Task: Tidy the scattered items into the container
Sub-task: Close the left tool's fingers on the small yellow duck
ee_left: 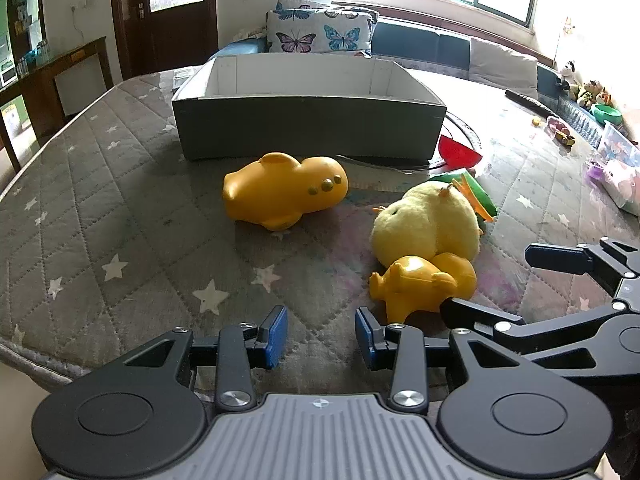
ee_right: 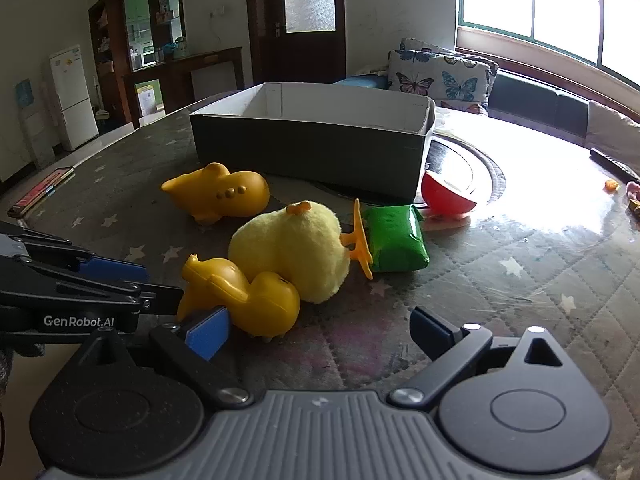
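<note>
Both hand-held grippers gape empty — the left hand-held gripper (ee_left: pixel 321 336) over bare table (ee_left: pixel 120 216), the right hand-held gripper (ee_right: pixel 320 330) just beside the nearest yellow plastic duck (ee_right: pixel 244 294), so the first pick seems pending: close on it, then carry it into the box (ee_right: pixel 312 152) behind.

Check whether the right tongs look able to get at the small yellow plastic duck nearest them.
Probably yes. The right tongs stand open with the small yellow plastic duck just ahead, beside their left finger. The plush chick presses against the duck's far side, which may crowd a grip.
</note>
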Available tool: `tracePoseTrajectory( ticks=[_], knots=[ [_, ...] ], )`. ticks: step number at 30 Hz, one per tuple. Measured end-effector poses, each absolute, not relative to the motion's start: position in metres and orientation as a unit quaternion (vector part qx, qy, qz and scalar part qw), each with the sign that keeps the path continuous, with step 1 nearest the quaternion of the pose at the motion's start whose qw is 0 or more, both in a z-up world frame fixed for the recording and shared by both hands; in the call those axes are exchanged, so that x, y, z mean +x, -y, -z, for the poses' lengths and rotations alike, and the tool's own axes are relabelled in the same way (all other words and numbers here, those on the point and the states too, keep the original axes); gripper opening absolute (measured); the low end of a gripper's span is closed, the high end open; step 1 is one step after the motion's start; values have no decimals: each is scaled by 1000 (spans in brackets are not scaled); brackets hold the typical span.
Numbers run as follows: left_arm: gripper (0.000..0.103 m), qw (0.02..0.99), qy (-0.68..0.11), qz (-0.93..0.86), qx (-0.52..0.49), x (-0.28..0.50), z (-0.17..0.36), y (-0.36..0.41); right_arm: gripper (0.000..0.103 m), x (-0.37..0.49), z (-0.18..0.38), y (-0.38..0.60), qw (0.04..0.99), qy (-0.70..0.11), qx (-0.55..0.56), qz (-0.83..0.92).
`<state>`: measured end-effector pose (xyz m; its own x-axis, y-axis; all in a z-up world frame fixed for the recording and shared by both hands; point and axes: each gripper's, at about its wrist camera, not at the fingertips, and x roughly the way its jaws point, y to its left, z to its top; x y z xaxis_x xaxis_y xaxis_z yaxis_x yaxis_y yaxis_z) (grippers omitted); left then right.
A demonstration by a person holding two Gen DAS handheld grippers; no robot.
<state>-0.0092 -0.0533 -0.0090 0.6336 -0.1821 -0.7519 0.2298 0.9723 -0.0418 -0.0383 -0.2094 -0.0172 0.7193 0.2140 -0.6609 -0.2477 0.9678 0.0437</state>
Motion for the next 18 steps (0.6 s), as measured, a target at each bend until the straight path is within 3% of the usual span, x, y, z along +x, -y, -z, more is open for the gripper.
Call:
tracePoseTrajectory(
  ticks=[18],
  knots=[
    [40,903,-410,124,24,2,5,53,97,-32,17,202,923,-357,-31,-144]
  ],
)
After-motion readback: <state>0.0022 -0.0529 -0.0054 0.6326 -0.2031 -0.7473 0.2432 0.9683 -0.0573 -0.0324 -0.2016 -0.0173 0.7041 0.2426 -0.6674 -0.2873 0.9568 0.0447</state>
